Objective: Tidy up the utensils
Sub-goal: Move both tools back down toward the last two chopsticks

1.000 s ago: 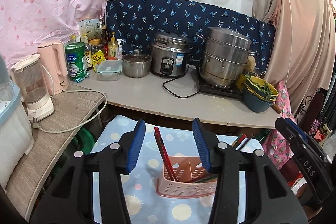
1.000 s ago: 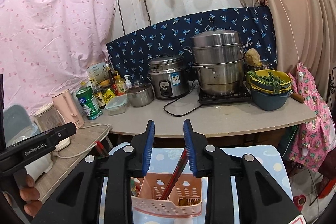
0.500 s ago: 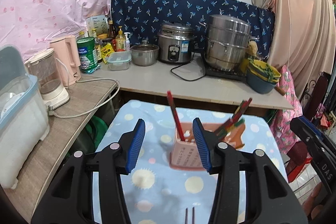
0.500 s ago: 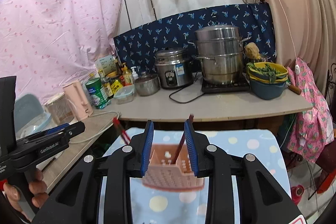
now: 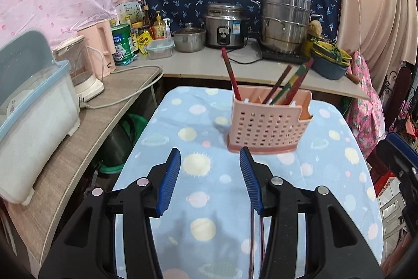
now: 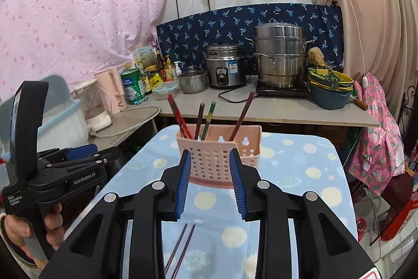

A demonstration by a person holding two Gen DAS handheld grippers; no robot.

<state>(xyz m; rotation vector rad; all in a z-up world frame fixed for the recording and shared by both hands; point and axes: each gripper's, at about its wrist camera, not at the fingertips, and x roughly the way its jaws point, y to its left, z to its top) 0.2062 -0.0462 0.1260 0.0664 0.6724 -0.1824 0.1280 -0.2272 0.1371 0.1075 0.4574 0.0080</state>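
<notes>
A pink perforated utensil basket [image 5: 269, 122] stands upright on the blue planet-print cloth [image 5: 201, 117] that covers the table. Several red and green chopsticks [image 5: 290, 83] lean inside it. My left gripper [image 5: 210, 151] hovers open just short of the basket, nothing between its pads. In the right wrist view, my right gripper [image 6: 209, 151] is open in front of the same basket [image 6: 248, 145], apart from it. A loose pair of dark chopsticks [image 6: 183, 245] lies flat on the cloth beneath it. A hand [image 6: 15, 226] holds the left gripper [image 6: 109, 153] at the left.
Behind the table runs a counter [image 5: 198, 64] with a rice cooker [image 5: 224, 28], a steamer pot [image 5: 286, 20], stacked bowls [image 5: 330, 62], jars and a pink kettle [image 5: 100, 49]. A blender [image 5: 83, 75] and a white lidded box [image 5: 34, 106] stand on the left shelf.
Both grippers drew back from the basket and sank toward the near end of the table. The basket now sits farther off, and the loose chopstick pair has come into view.
</notes>
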